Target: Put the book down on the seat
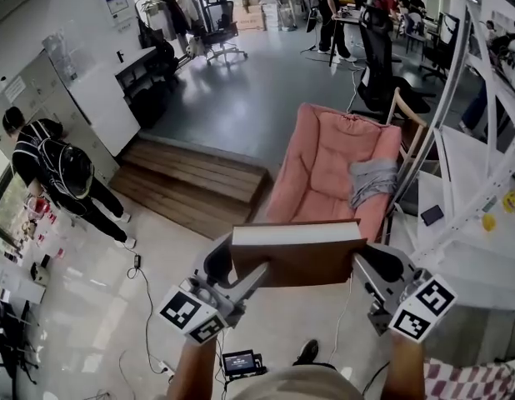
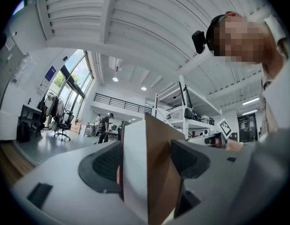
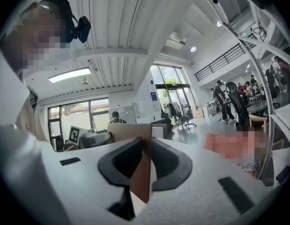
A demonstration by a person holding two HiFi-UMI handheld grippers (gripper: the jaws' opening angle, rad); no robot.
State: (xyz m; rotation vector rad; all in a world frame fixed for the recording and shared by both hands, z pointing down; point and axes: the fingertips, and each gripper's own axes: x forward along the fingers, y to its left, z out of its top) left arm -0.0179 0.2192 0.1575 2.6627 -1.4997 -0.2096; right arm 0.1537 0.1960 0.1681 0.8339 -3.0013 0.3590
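Note:
A brown-covered book with white page edges hangs level in the air, held between both grippers. My left gripper is shut on its left end, and my right gripper is shut on its right end. In the left gripper view the book stands wedged between the black pads. The right gripper view shows the book pinched edge-on. Just beyond the book stands the pink cushioned seat, with a grey cloth lying on its right side.
A white metal rack rises at the right beside the seat. A wooden platform step lies left of the seat. A person in black stands at the far left. Cables and a small device lie on the floor below me.

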